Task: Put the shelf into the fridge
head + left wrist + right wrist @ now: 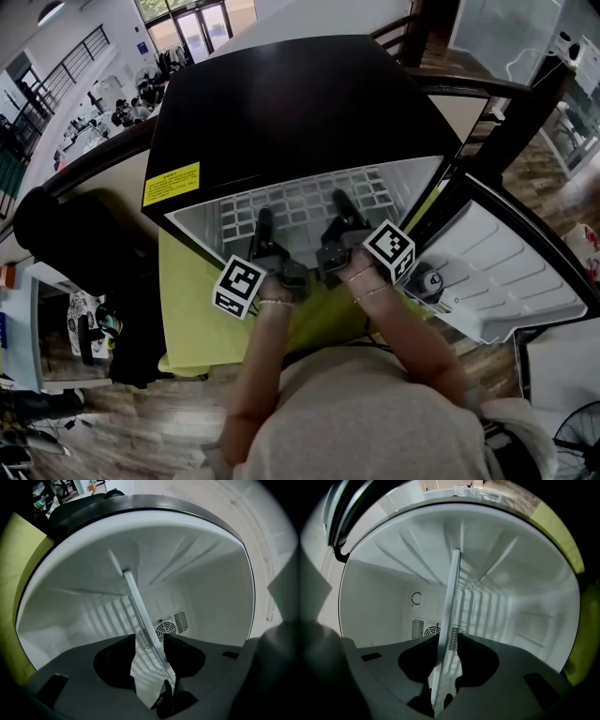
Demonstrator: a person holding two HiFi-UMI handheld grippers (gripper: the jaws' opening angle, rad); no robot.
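Head view shows the white, flat, grid-patterned shelf lying level inside the glossy black fridge with its smooth white lining, its thin front edge between the released left tongs and right tongs, matte dark jaws parted.
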